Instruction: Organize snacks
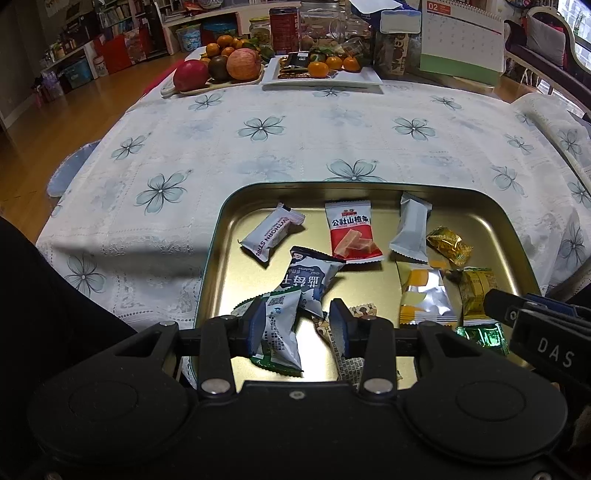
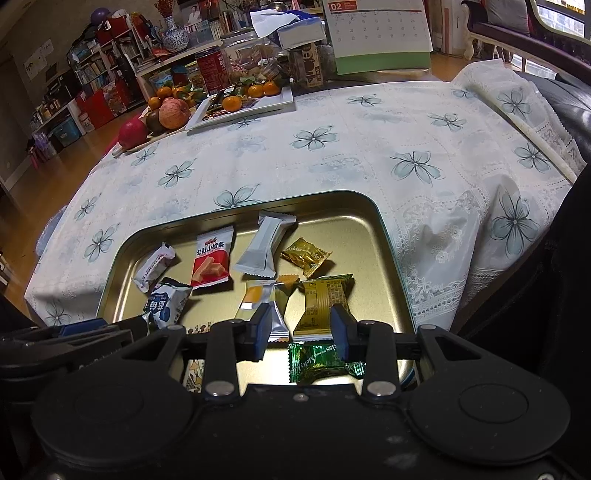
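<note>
A gold metal tray [image 1: 236, 206] [image 2: 376, 221] holds several wrapped snacks. My left gripper [image 1: 298, 325] is open over the tray's near edge, with a white and green packet [image 1: 280, 332] lying between its fingers and a blue packet [image 1: 310, 280] just beyond. A red packet [image 1: 352, 236] [image 2: 210, 258] and a grey packet [image 1: 410, 227] [image 2: 264, 243] lie further in. My right gripper [image 2: 301, 328] is open above a green candy [image 2: 317, 362], behind a gold packet [image 2: 323, 306] and a silver and yellow packet [image 2: 264, 301].
The table wears a white flowered cloth [image 1: 295, 133]. At its far end stand a fruit board [image 1: 218, 70], a white plate with oranges and snacks [image 1: 325, 74], jars, a red tin [image 1: 283, 29] and a desk calendar [image 1: 461, 37]. The floor drops off to the left.
</note>
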A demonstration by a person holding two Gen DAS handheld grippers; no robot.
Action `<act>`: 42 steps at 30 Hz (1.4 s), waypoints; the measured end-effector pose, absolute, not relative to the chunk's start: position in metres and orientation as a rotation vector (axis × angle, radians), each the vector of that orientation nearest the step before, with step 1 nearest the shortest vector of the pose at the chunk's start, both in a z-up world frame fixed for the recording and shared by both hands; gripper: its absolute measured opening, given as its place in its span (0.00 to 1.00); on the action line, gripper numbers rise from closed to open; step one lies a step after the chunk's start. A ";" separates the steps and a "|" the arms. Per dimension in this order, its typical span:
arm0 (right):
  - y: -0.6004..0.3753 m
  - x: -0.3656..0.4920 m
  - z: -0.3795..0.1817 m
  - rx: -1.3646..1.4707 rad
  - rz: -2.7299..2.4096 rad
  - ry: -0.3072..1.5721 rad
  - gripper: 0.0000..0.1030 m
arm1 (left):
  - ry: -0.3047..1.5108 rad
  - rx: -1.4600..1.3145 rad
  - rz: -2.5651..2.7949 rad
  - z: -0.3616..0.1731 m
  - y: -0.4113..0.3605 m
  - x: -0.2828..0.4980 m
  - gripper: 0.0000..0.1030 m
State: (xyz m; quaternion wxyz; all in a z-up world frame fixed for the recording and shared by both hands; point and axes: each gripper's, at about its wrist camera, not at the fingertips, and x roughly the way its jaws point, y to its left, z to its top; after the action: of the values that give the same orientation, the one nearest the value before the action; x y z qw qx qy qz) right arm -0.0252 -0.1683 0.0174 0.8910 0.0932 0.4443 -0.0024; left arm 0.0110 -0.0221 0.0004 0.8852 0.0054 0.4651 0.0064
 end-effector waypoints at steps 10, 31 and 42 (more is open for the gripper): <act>-0.166 -0.025 0.016 0.181 -0.006 0.926 0.37 | 0.971 0.015 0.012 0.000 -0.023 0.011 0.46; -0.165 -0.022 0.013 0.168 -0.005 0.939 0.37 | 0.987 -0.025 0.022 -0.001 -0.018 0.012 0.46; -0.165 -0.021 0.013 0.165 -0.005 0.944 0.37 | 0.992 -0.020 0.015 -0.002 -0.019 0.012 0.46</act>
State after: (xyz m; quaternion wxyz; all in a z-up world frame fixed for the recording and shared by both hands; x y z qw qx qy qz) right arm -0.0209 -0.1653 0.0127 0.8874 0.0795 0.4541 -0.0024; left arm 0.0123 -0.0188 -0.0020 0.8793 -0.0096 0.4761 0.0073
